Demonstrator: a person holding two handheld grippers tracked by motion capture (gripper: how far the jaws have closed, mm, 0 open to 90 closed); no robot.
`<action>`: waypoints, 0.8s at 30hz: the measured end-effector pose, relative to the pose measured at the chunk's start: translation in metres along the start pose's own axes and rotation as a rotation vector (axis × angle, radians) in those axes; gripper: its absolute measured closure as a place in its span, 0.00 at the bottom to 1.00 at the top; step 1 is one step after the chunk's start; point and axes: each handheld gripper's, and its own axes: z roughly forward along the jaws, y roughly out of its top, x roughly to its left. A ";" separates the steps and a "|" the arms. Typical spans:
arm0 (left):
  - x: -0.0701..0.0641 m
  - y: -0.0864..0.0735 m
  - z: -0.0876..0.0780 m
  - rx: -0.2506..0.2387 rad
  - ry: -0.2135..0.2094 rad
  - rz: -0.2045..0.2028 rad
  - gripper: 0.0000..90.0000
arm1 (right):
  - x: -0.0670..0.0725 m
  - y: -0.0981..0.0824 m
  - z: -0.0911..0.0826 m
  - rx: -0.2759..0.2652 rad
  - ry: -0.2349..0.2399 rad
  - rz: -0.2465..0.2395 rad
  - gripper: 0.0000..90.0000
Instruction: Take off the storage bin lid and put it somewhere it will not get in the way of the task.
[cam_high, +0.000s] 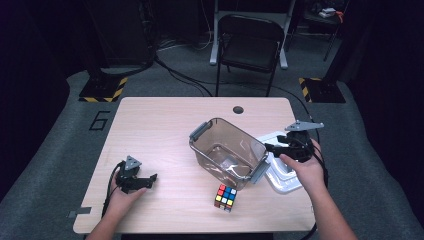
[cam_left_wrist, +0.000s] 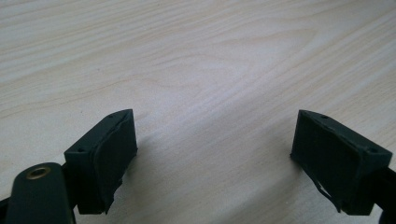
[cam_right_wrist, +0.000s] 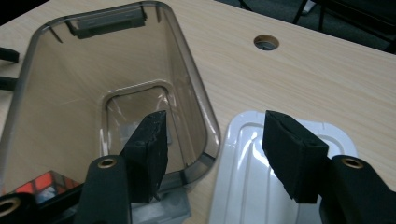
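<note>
You had one readable mark: a black "6" (cam_high: 99, 120) on the grey floor (cam_high: 60, 145), just left of the table (cam_high: 160, 125); nothing else legible.

Clear smoky bin (cam_high: 227, 152) stands open beside white lid (cam_high: 281, 172)

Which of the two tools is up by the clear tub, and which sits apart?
The right tool, beside the clear tub over the white lid; the left tool sits apart on bare table.

**Dim room, grey floor**

A light wooden table (cam_high: 150, 130) fills the lower centre. Behind it, at top centre, a black folding chair (cam_high: 251, 47) stands on grey carpet (cam_high: 50, 165). Hazard-striped bases (cam_high: 102, 91) sit upper left and upper right; cables (cam_high: 180, 75) cross the floor.
</note>
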 end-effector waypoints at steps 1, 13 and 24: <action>0.000 0.000 0.000 0.000 0.000 0.000 0.15 | 0.002 0.001 0.001 0.000 0.006 -0.003 0.45; 0.000 0.000 0.000 0.000 0.000 0.000 0.15 | 0.022 0.002 0.003 -0.006 0.058 -0.060 0.45; 0.000 0.000 0.000 -0.001 0.000 -0.001 0.15 | 0.038 0.005 0.001 -0.019 0.097 -0.101 0.44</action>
